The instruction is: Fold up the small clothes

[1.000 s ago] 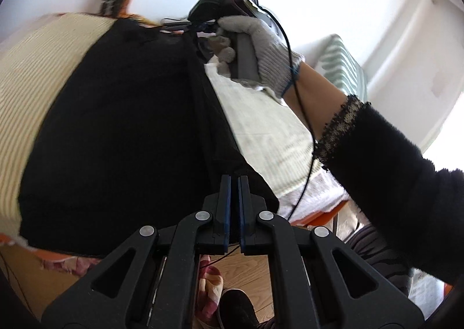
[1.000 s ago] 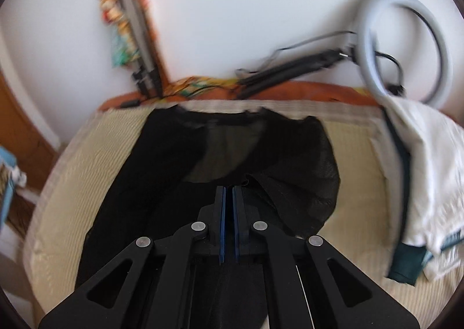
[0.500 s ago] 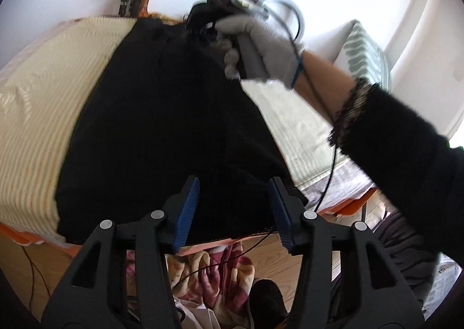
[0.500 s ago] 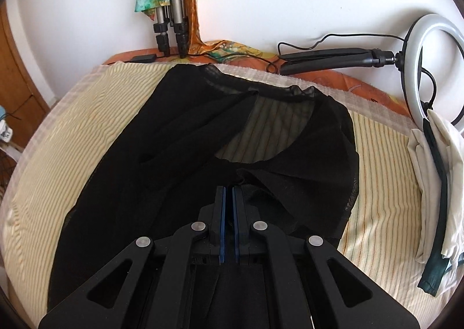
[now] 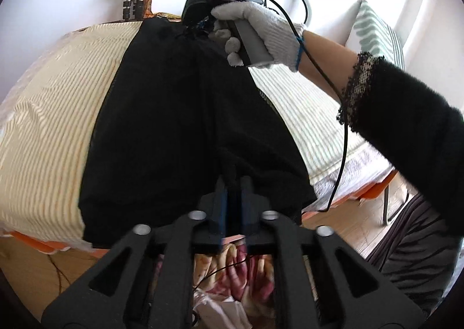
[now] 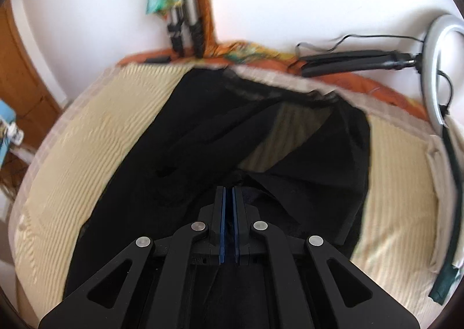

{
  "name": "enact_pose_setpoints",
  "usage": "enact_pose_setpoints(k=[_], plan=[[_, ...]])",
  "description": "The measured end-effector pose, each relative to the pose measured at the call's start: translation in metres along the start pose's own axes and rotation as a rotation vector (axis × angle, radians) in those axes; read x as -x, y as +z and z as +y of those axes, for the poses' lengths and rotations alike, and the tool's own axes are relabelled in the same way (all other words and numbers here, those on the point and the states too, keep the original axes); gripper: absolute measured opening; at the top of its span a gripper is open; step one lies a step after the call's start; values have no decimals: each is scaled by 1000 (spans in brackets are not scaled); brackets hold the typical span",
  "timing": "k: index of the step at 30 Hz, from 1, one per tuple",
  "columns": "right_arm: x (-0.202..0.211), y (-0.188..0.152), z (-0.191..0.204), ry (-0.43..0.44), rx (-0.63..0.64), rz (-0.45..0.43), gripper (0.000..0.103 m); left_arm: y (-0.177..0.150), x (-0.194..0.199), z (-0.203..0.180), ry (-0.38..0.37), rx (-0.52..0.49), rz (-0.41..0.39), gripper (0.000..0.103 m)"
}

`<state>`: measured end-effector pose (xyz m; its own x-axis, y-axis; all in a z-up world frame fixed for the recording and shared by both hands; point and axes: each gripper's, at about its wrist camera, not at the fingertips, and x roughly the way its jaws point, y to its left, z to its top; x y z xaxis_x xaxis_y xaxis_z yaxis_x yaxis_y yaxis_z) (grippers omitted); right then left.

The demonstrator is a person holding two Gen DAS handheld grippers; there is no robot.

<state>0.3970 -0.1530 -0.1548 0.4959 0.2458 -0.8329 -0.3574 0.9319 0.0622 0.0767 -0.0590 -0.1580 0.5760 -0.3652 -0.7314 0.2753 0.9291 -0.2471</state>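
Note:
A black sheer garment (image 5: 174, 126) lies spread on the cream striped bed cover (image 5: 52, 126). My left gripper (image 5: 233, 181) is at its near hem; the jaws are closing, and a ridge of black fabric is pinched between the pads. At the far edge a white-gloved hand (image 5: 261, 27) holds my right gripper (image 5: 197, 29). In the right wrist view the right gripper (image 6: 229, 192) points down onto the garment (image 6: 174, 169). Its jaws are opening by a hair, with dark fabric still gripped in the narrow slot. The neck opening (image 6: 284, 137) shows the cover (image 6: 72, 169) beneath.
Tripod legs (image 6: 185, 24) and a ring light (image 6: 440, 68) stand by the far wall. White and green clothes (image 6: 446, 213) are heaped at the bed's right edge. A patterned pillow (image 5: 374, 30) lies beyond the person's black sleeve (image 5: 406, 126). Floral cloth (image 5: 246, 271) lies on the floor.
The left gripper let go of the fabric edge, opened wide, then closed on the near hem. The right gripper kept its grip and sank toward the far edge; the garment lies flatter.

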Motion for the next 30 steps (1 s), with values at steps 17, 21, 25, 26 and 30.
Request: enact_pose_setpoints(k=[17, 21, 25, 26, 30], plan=[[61, -13, -139, 208, -371, -73, 33, 72, 53, 108, 92, 94, -203, 31], [32, -8, -131, 217, -358, -40, 33, 72, 35, 129, 56, 185, -160, 31], [12, -4, -114, 133, -274, 16, 21, 73, 37, 129, 83, 149, -172, 31], [8, -4, -112, 125, -257, 34, 10, 73, 37, 130, 86, 143, -175, 31], [22, 10, -105, 193, -243, -3, 0, 72, 39, 133, 74, 151, -176, 31]])
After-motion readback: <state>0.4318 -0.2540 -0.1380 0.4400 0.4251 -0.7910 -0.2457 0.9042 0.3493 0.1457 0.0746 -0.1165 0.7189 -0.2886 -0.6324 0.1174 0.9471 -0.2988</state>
